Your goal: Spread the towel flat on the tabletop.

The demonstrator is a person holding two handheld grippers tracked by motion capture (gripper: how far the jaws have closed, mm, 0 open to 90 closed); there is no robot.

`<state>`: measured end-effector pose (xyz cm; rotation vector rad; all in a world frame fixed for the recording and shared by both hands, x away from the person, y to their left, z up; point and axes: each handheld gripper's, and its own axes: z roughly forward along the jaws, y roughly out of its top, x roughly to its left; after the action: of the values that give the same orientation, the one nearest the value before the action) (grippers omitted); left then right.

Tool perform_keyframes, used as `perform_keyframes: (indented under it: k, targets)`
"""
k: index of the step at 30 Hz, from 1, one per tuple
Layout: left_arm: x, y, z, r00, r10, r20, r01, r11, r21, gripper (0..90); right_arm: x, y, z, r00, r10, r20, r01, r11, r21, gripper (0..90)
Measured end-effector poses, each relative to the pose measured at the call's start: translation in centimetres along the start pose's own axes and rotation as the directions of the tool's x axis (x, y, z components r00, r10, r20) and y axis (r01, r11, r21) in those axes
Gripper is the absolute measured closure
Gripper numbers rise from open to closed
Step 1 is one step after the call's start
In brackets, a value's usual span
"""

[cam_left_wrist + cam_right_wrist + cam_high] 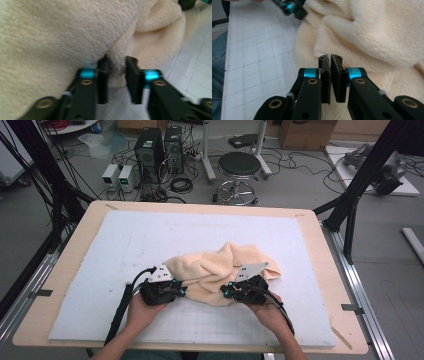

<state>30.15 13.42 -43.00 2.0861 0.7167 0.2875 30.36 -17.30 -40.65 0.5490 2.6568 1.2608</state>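
We have a cream towel [220, 270] bunched on the white mat [125, 245] of the table [310, 220]. Our left tool [117, 65] pinches a fold at the towel's near edge, and our right tool [330, 60] is pressed together on the edge opposite, seemingly so we can pull the crumpled cloth out flat between both hands.

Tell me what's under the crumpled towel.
The cream towel lies on a white gridded mat. Whatever lies beneath its bunched middle is covered.
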Motion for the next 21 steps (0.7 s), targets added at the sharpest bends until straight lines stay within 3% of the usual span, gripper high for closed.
perform_keyframes:
  k: [4,7,11,12,13,14,15,18,21]
  targets:
    - [0.3,0.6,-1.4,0.9997,-0.007,0.023,0.008,0.9995,-0.032,83.6,0.7,0.6,-0.3,0.9998,-0.012,-0.014,0.012,1.0,-0.013,86.5]
    - [0.3,1.1,-3.6,0.9996,-0.011,0.026,0.013,0.9973,-0.073,84.1,1.4,1.2,-0.5,0.9992,-0.035,-0.019,0.035,0.999,-0.023,86.5]
    - [-0.1,2.2,-7.8,0.9999,-0.004,0.012,0.005,0.992,-0.126,84.1,3.5,3.6,-1.3,0.9939,-0.106,-0.033,0.103,0.992,-0.073,86.5]
    - [-0.2,2.6,-8.9,0.9999,0.0,0.011,0.002,0.9902,-0.14,84.1,3.5,3.6,-1.3,0.9939,-0.106,-0.033,0.103,0.992,-0.073,86.5]
    - [-0.6,3.5,-11.1,0.9998,0.02,0.002,-0.02,0.9867,-0.161,84.1,4.6,4.6,-1.9,0.9903,-0.133,-0.041,0.128,0.987,-0.1,86.5]
    - [-0.6,3.5,-11.1,0.9998,0.02,0.002,-0.02,0.9867,-0.161,84.1,4.6,4.6,-1.9,0.9903,-0.133,-0.041,0.128,0.987,-0.1,86.5]
    - [-0.8,4.1,-12.1,0.9993,0.037,-0.005,-0.037,0.9835,-0.177,84.1,5.6,5.7,-2.7,0.987,-0.155,-0.045,0.148,0.98,-0.131,86.5]
    - [-1.2,6.0,-13.7,0.9972,0.075,0.004,-0.072,0.9767,-0.202,84.0,6.4,6.9,-4.1,0.9821,-0.185,-0.033,0.177,0.969,-0.172,86.5]
    - [-0.9,7.6,-12.4,0.9927,0.121,-0.004,-0.12,0.9781,-0.17,83.6,5.8,6.8,-5.0,0.9853,-0.171,0.009,0.17,0.97,-0.172,86.5]
